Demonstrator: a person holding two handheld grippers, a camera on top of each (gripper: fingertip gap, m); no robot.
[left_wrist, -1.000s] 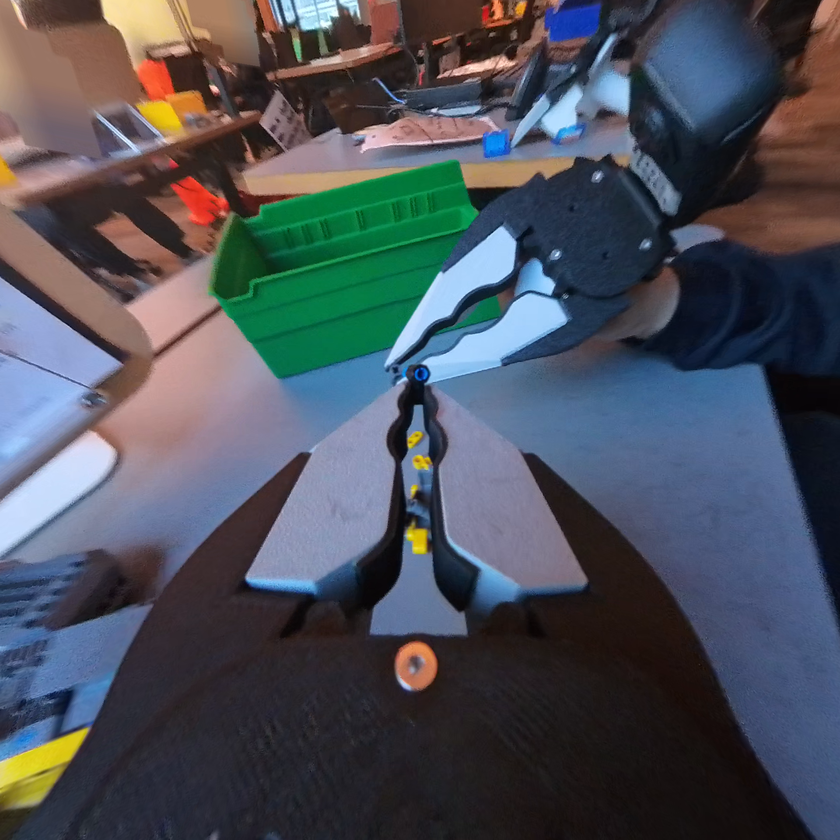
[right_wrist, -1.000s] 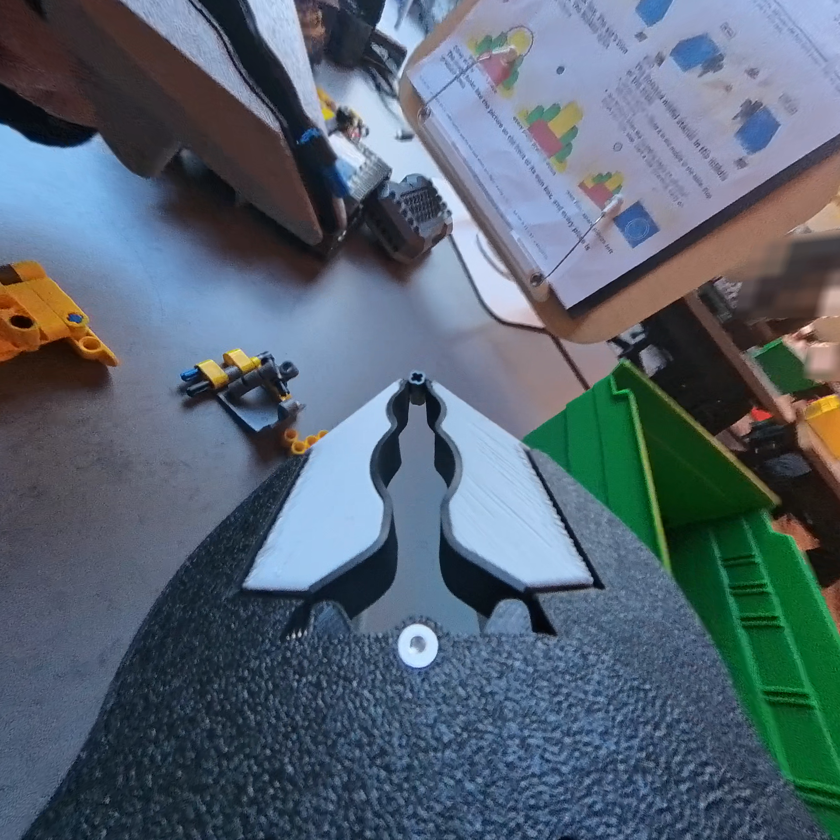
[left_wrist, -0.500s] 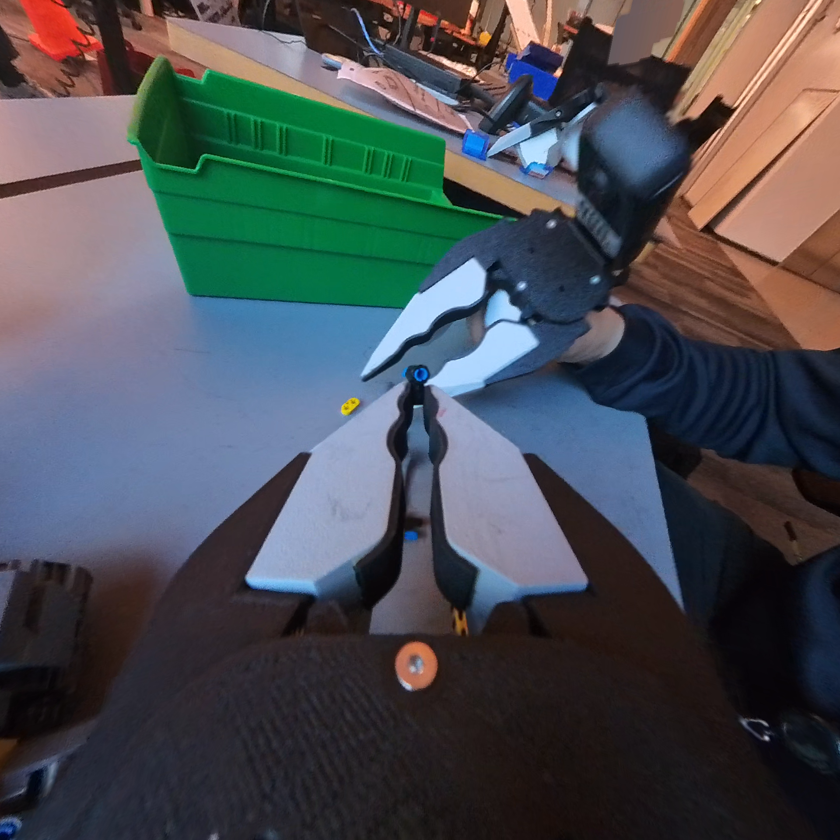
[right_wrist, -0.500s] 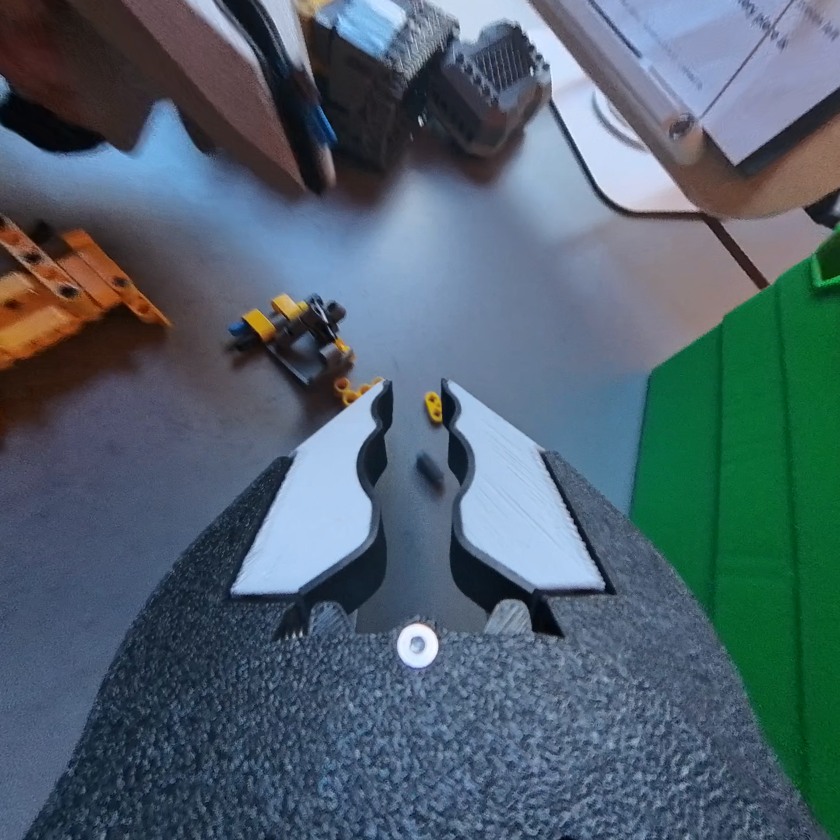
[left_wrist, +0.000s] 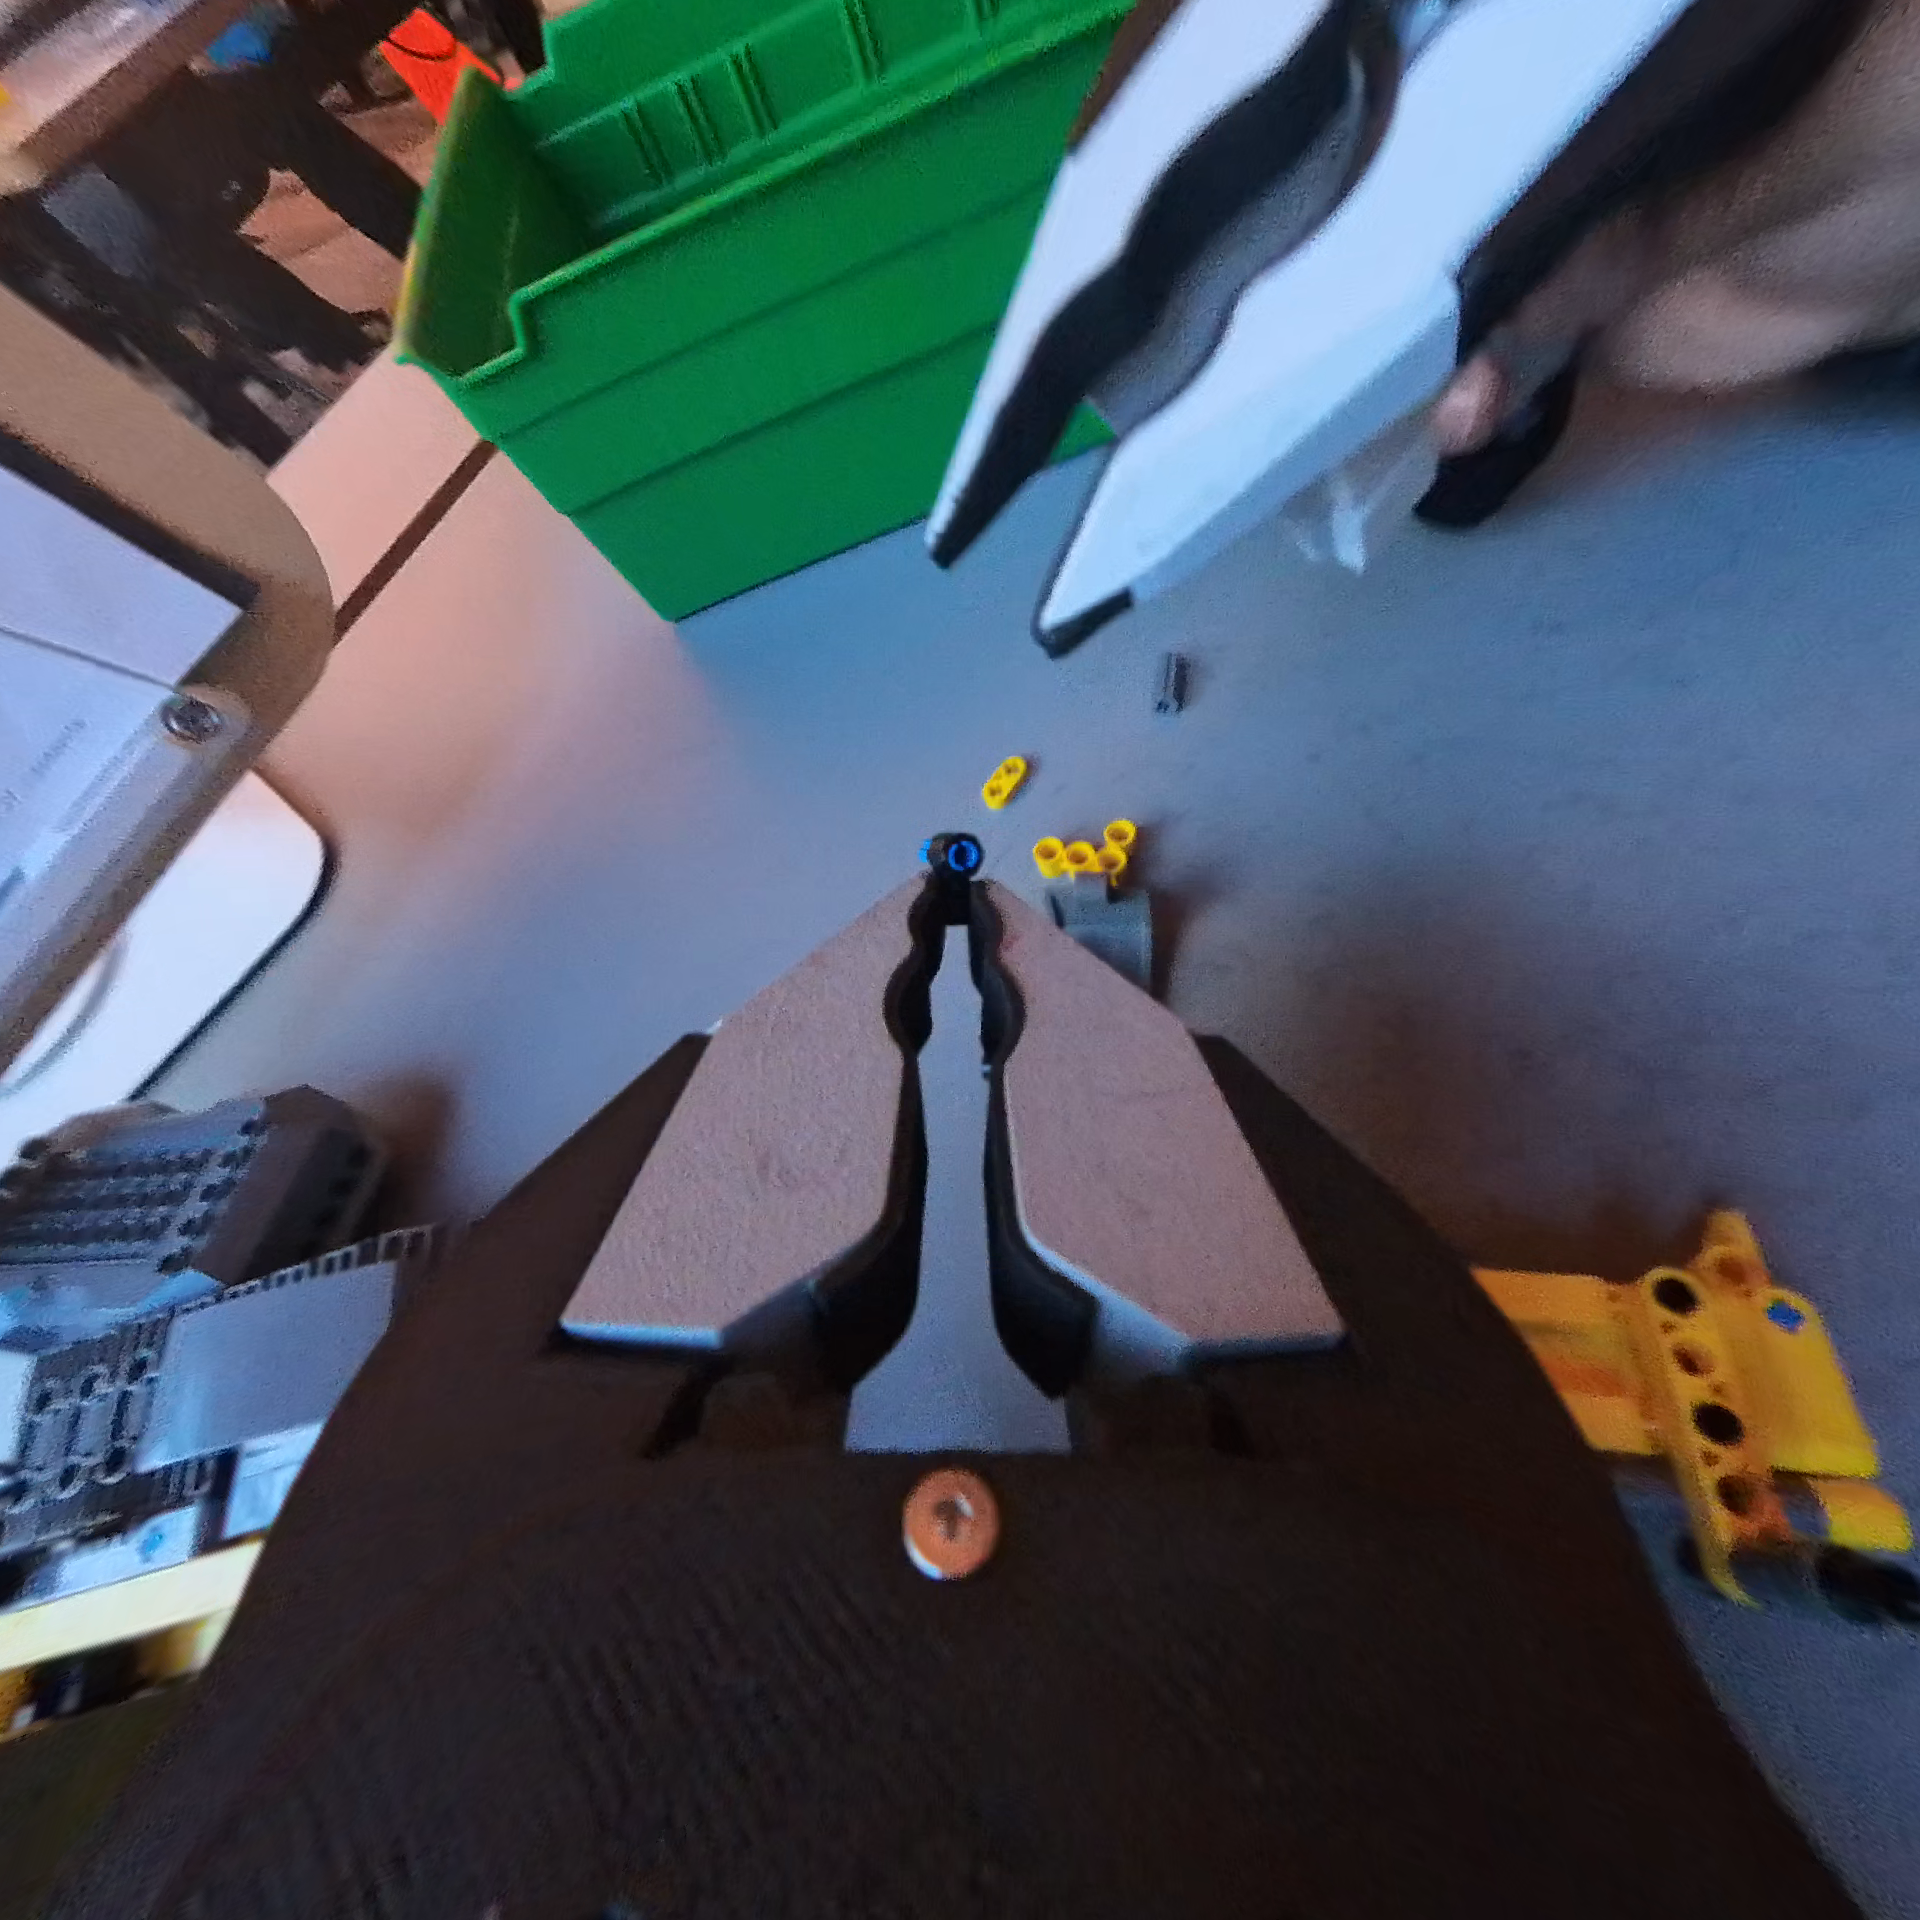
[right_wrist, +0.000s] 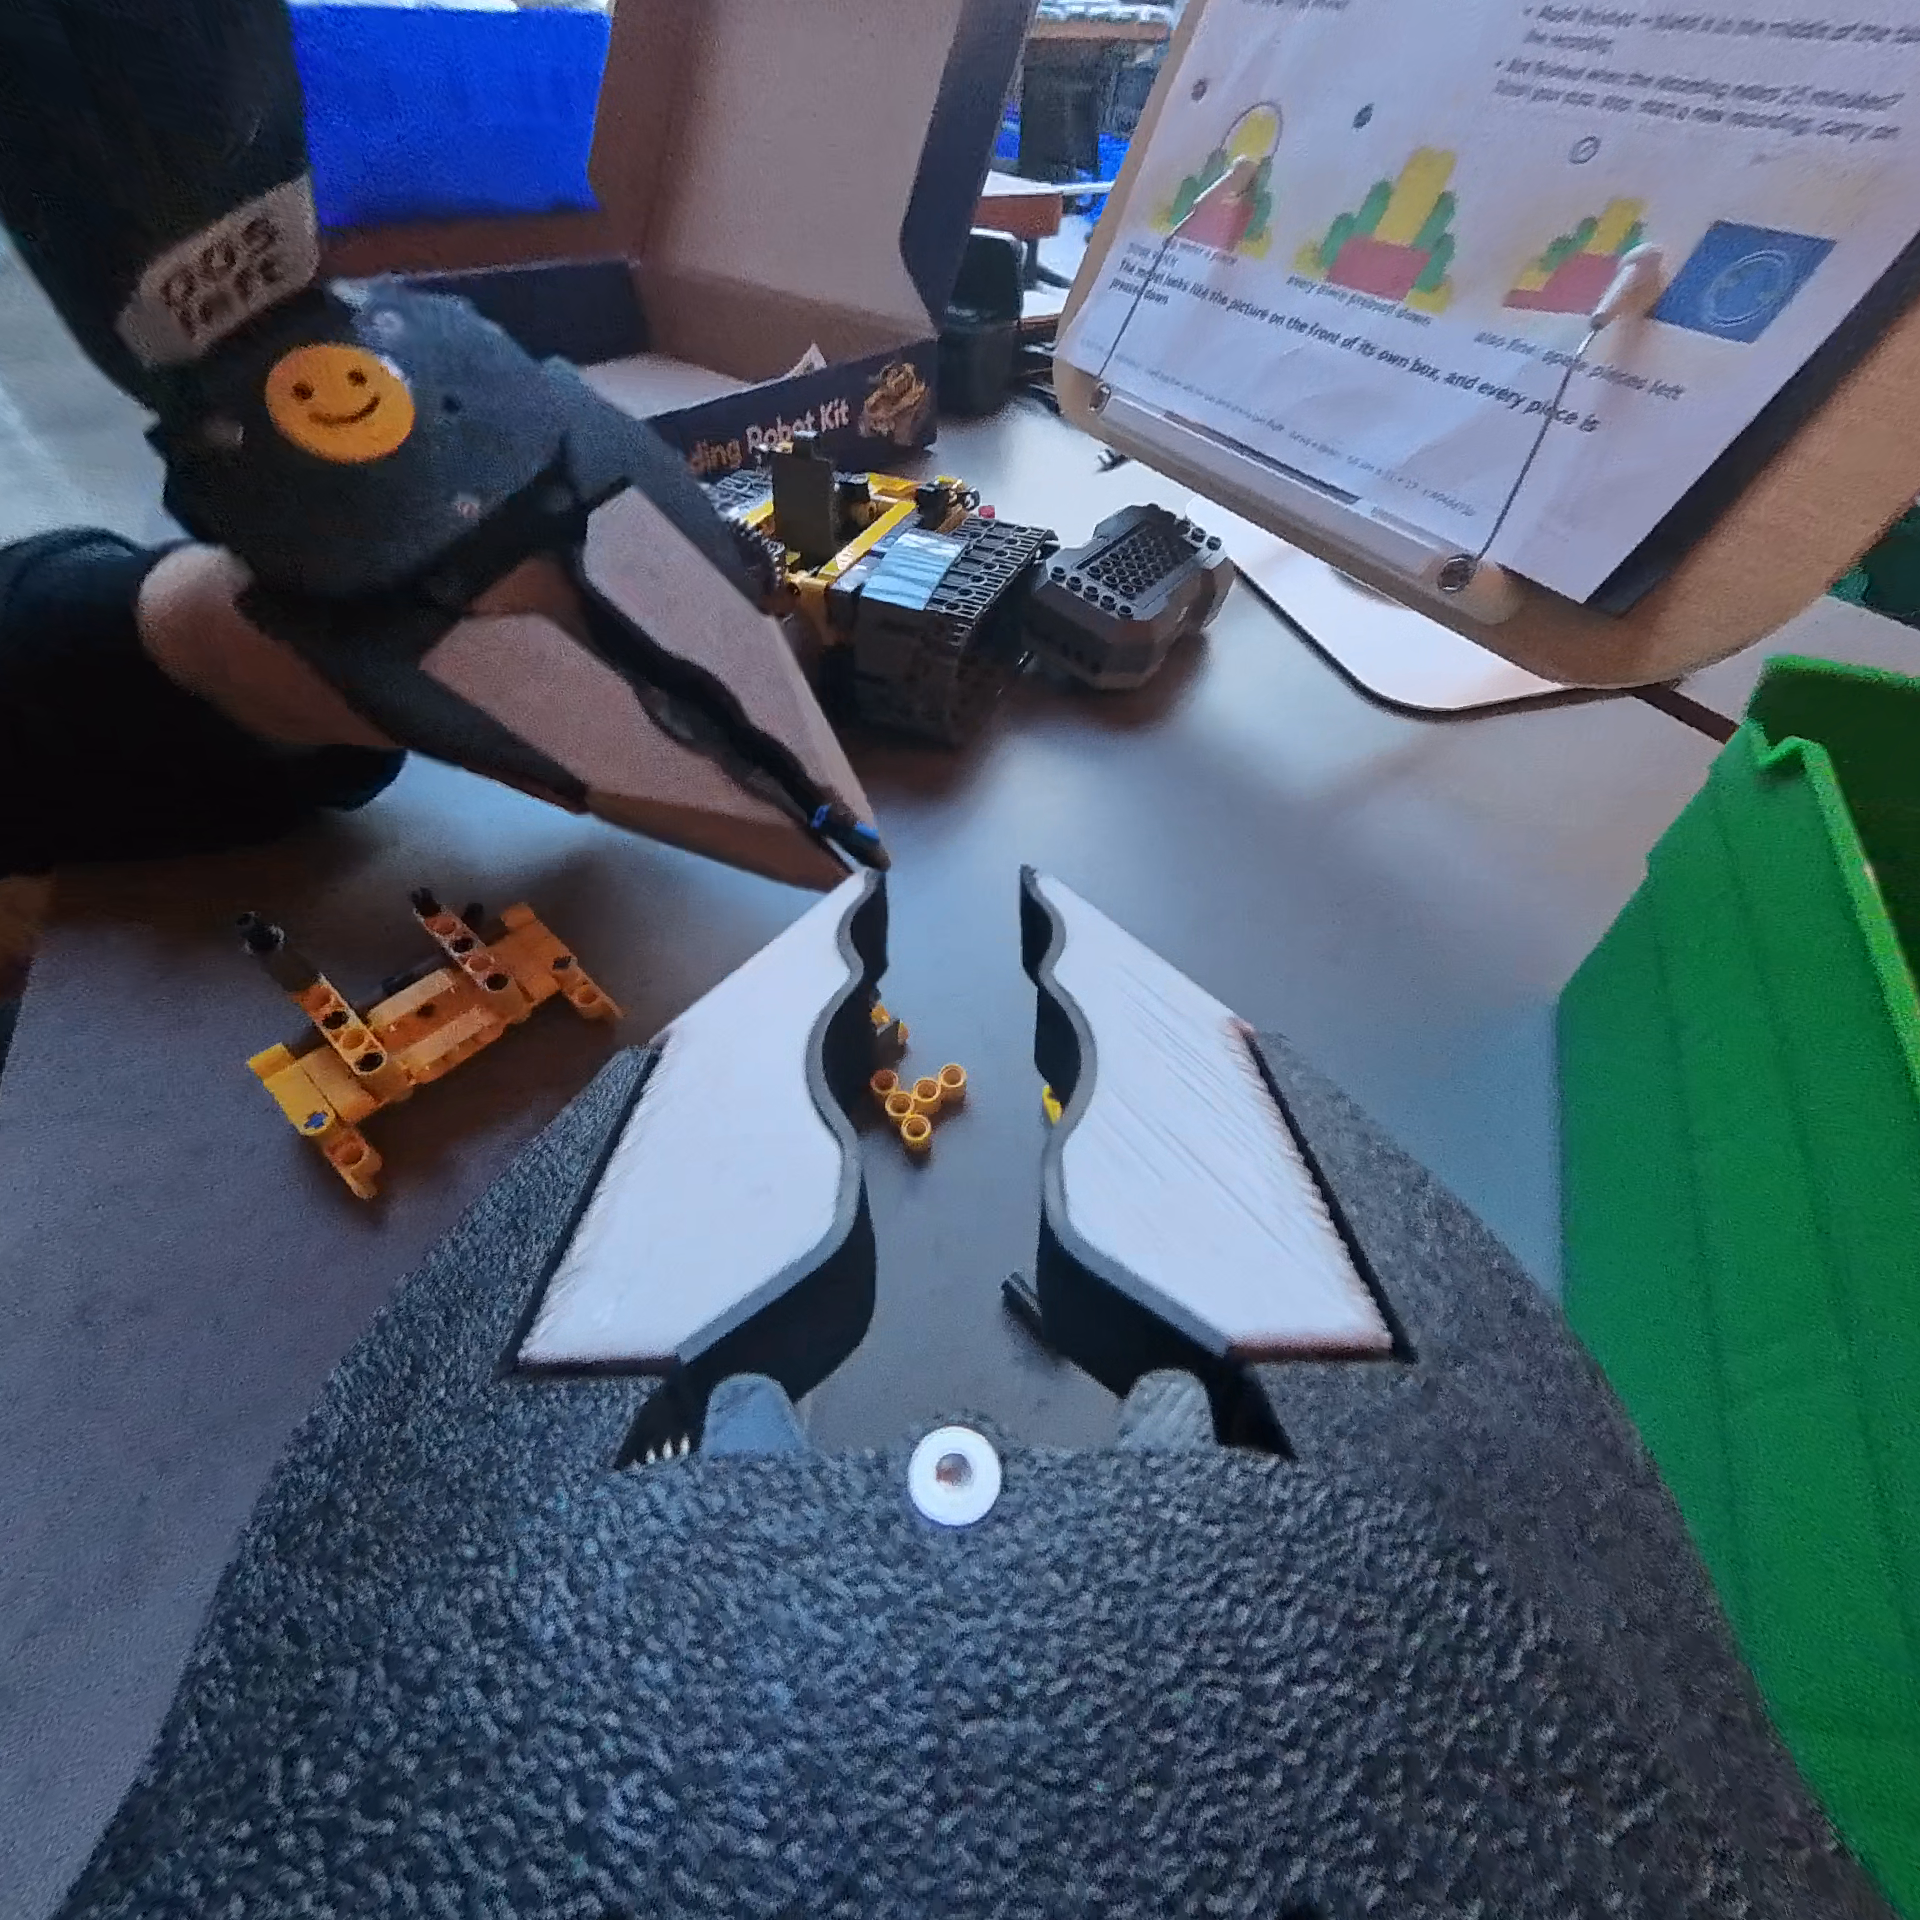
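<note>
Above grey table, left tongs pinching blue-black pin, right tongs parted, empty.

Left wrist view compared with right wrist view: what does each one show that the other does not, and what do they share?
Only the left wrist view shows the small dark pin lying on the table.

Only the right wrist view shows the printed sheet on its stand and the open cardboard box.

Both show the green bin, the yellow cluster piece, the yellow frame assembly, the left tool shut on a blue-tipped black pin, and the open right tool.
</note>
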